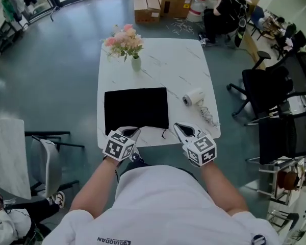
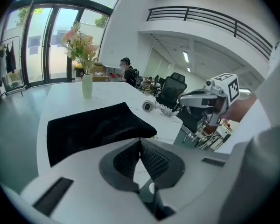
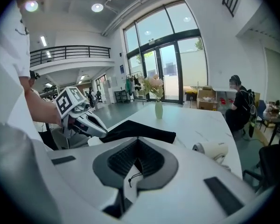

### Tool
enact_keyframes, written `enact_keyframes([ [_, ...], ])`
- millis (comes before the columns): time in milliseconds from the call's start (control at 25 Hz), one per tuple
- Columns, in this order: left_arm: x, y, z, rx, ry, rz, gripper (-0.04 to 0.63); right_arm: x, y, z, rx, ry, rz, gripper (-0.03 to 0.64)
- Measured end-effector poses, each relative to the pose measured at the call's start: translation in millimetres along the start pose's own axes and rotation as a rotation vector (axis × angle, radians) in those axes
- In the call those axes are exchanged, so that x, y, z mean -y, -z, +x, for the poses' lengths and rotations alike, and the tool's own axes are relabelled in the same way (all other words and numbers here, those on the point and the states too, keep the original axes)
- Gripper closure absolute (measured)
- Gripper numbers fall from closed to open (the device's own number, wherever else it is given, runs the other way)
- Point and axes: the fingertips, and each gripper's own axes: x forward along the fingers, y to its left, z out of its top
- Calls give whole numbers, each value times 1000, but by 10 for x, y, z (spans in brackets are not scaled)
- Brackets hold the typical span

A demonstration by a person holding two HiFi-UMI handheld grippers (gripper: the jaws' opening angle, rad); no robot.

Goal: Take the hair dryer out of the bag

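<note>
**Inspector:** The left hand-held gripper (image 1: pixel 134 131) and the right hand-held gripper (image 1: pixel 178 127) each have their jaws pressed together, with nothing between the pads. The left hangs over the bag's near edge. The right is just past the bag's near right corner.

**Clerk:** And the hair dryer?

**Inspector:** The hair dryer (image 1: pixel 195 97) lies outside the bag (image 1: pixel 136 108), off its right side and apart from it. Its barrel mouth is turned toward the bag and its coiled cord trails nearward. The right hand-held gripper is the nearer one. The bag lies flat, so the removal reads as done.

**Clerk:** Surface and room?

**Inspector:** A white worktop (image 1: pixel 168 65), with a vase of flowers (image 1: pixel 135 63) beyond the bag's far edge. Office chairs (image 1: pixel 268 86) stand well right of the bag. Cardboard boxes (image 1: pixel 147 6) and a seated person (image 1: pixel 222 14) are far beyond it on the grey floor.
</note>
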Motion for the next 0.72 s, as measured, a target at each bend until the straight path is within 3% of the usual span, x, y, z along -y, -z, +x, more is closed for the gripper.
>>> enact_keyframes([
  [160, 394, -1, 11, 86, -28, -69, 578, 13, 186, -344, 29, -35, 16, 600],
  [360, 925, 80, -1, 137, -63, -49, 578, 1, 490, -741, 41, -109, 69, 600],
  [520, 1259, 222, -44, 168, -97, -60, 578, -31, 738, -981, 17, -124, 1, 600],
  [720, 1576, 429, -214, 178, -153, -71, 578, -194, 909, -1230, 10, -153, -10, 600],
])
